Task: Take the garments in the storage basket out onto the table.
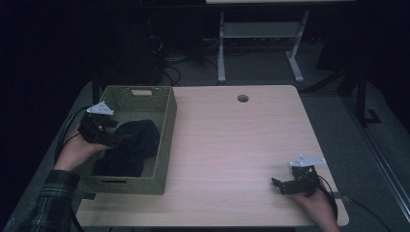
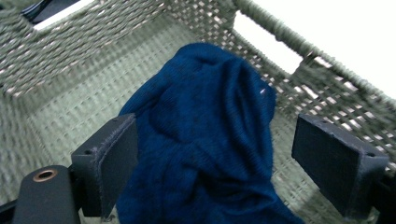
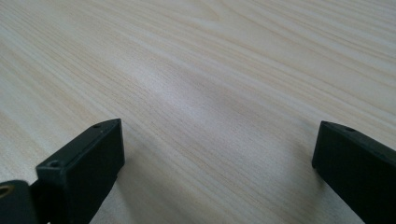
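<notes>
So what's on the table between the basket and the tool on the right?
Nothing: in the high view, bare wooden table stretches from the woven basket to the right tool. The right gripper view shows plain wood between its open jaws too.

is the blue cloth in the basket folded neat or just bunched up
Bunched up. The blue cloth lies in a crumpled heap with loose folds inside the woven basket, and the open left gripper has its jaws on either side of it.

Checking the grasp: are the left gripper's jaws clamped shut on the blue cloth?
No, the left gripper stands open, its jaws apart around the blue cloth.
</notes>
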The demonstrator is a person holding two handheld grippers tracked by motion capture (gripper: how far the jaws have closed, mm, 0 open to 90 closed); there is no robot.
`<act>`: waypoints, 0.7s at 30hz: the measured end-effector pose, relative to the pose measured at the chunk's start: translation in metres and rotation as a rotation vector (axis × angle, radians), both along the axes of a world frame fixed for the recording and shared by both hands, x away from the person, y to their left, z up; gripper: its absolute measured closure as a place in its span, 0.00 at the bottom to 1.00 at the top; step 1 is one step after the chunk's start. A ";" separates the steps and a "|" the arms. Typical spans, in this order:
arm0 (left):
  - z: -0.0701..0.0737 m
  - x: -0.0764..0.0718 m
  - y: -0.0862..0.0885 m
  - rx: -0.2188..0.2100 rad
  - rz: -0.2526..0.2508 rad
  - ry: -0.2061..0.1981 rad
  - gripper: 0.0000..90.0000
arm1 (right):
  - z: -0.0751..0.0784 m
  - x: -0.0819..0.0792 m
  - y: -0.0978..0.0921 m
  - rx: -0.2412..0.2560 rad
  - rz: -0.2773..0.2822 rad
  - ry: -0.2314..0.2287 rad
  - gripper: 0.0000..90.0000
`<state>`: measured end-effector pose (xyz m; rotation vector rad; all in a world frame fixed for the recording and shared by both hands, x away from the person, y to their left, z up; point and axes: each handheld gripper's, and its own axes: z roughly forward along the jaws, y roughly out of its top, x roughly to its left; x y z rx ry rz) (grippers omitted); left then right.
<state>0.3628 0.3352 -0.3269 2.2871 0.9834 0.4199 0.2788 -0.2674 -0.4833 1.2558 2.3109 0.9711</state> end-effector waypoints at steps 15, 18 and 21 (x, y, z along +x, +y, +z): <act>-0.021 0.000 0.020 0.008 0.060 0.037 0.16 | 0.000 0.000 0.000 0.000 0.000 0.000 0.02; -0.026 0.001 0.022 0.023 0.066 0.045 0.16 | 0.000 0.000 0.000 0.000 0.000 0.000 0.02; -0.031 0.001 0.024 0.036 0.073 0.057 0.17 | 0.000 0.000 0.000 0.000 0.000 0.000 0.02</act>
